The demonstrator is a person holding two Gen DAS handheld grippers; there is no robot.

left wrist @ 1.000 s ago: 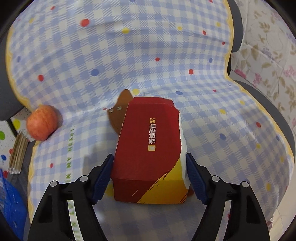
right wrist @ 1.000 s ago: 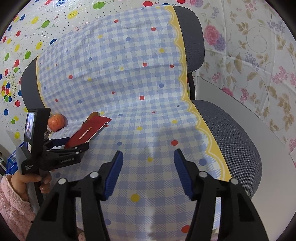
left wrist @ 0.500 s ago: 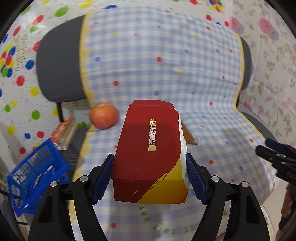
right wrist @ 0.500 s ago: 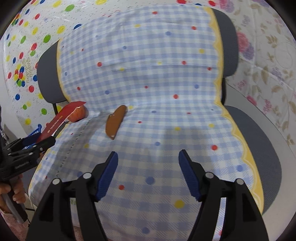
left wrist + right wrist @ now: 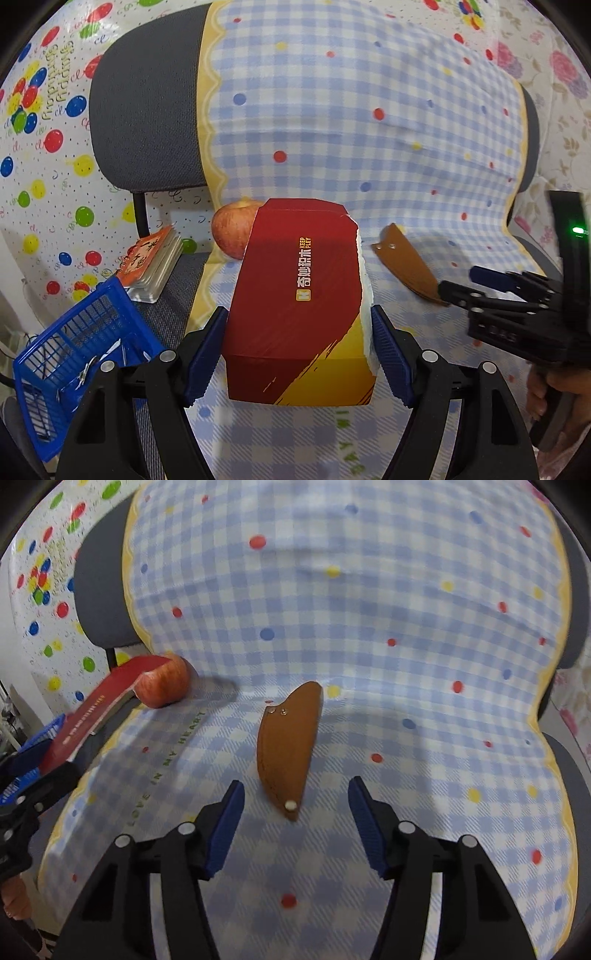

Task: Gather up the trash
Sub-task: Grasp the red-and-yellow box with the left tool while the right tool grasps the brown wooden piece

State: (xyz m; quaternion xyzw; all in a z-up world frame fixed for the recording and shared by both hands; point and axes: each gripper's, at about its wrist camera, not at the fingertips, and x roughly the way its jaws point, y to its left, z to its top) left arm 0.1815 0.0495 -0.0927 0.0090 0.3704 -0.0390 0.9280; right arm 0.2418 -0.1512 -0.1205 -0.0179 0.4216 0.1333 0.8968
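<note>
My left gripper [image 5: 297, 350] is shut on a red and yellow cardboard box [image 5: 299, 306] and holds it above the left part of the checked cloth. The box also shows at the left of the right wrist view [image 5: 99, 710]. My right gripper [image 5: 295, 827] is open and empty, with its fingers on either side of the near tip of a brown leather sheath [image 5: 290, 749] that lies on the cloth. The sheath and the right gripper [image 5: 456, 284] show at the right of the left wrist view, the sheath [image 5: 406, 262] just ahead of the fingers.
An apple [image 5: 164, 685] lies on the cloth's left edge, behind the box [image 5: 232, 232]. A blue wire basket [image 5: 74, 358] stands low at the left. A spiral notebook [image 5: 151, 262] lies on the grey chair seat. The checked cloth [image 5: 406, 646] drapes over grey chairs.
My left gripper has carried the box left and back, toward the basket side. My right gripper has moved in on the sheath, which now lies between its open fingers.
</note>
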